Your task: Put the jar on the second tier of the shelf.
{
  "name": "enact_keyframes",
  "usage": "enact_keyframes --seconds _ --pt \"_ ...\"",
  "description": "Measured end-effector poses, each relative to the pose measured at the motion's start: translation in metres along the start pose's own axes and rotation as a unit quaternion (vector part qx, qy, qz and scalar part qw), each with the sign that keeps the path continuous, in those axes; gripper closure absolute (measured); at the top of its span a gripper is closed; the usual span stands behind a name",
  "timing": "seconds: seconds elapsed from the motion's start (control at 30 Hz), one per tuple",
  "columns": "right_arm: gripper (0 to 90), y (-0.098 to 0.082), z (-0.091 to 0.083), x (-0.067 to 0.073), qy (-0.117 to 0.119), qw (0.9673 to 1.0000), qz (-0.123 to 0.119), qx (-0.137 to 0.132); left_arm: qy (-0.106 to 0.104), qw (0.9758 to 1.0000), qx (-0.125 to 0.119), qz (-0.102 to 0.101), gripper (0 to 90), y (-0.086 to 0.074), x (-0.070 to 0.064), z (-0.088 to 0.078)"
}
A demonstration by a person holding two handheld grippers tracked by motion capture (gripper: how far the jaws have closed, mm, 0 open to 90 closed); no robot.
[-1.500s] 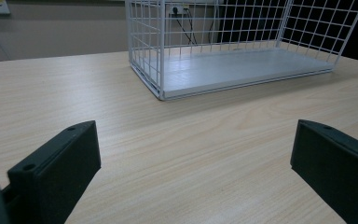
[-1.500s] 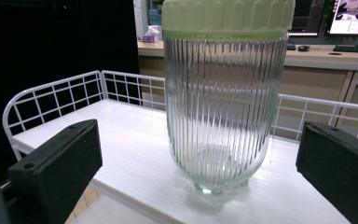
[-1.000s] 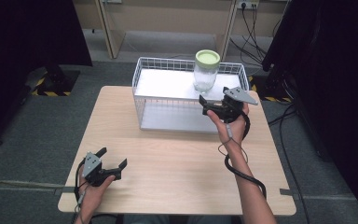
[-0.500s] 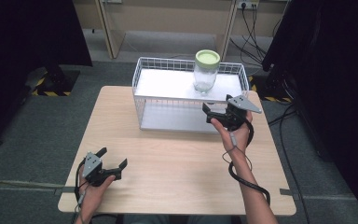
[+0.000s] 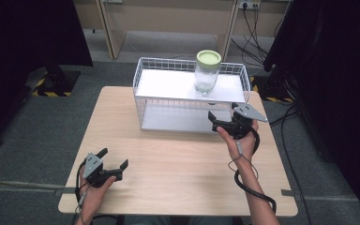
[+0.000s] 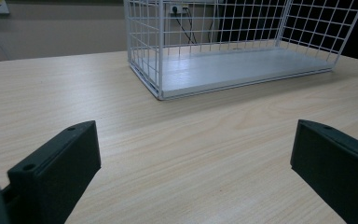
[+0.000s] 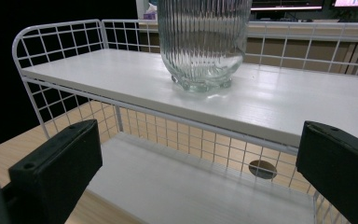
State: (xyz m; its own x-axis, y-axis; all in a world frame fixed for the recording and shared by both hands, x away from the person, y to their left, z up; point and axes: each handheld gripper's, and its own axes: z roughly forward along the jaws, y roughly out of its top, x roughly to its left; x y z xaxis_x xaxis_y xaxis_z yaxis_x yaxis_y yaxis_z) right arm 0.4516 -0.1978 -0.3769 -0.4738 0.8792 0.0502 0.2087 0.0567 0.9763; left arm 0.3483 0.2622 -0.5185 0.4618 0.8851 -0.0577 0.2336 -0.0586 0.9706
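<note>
Glass jar (image 5: 207, 72) stands upright on the wire rack's (image 5: 143, 101) top shelf, so the right claw (image 5: 223, 121) hovers spread just before it, while the left claw (image 5: 114, 163) idles spread low over the worktop (image 5: 178, 173).

Place: lab or test room.
Table (image 5: 168, 159): plain light wood, alone on grey carpet (image 5: 37, 122).
Behind table: wall sockets (image 5: 246, 4) with loose cables (image 5: 251, 28) trailing down.
Left of table: black-and-yellow hazard tape (image 5: 51, 93) on the floor.
Both sides of table: black curtains (image 5: 28, 42).
Far behind table: lit monitors (image 7: 284, 4).
</note>
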Motion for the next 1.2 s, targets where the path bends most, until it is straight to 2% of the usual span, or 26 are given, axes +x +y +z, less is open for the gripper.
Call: enact_keyframes --seconds 0.5,1.2 --pt "0.5 -0.020 -0.014 -0.006 -0.007 0.9999 0.000 0.008 0.001 1.0000 0.000 0.000 0.7 0.000 0.000 0.000" --pt "0.5 -0.044 -0.034 -0.018 -0.018 0.9996 0.014 0.016 0.000 1.0000 -0.001 0.001 0.7 0.000 0.000 0.000"
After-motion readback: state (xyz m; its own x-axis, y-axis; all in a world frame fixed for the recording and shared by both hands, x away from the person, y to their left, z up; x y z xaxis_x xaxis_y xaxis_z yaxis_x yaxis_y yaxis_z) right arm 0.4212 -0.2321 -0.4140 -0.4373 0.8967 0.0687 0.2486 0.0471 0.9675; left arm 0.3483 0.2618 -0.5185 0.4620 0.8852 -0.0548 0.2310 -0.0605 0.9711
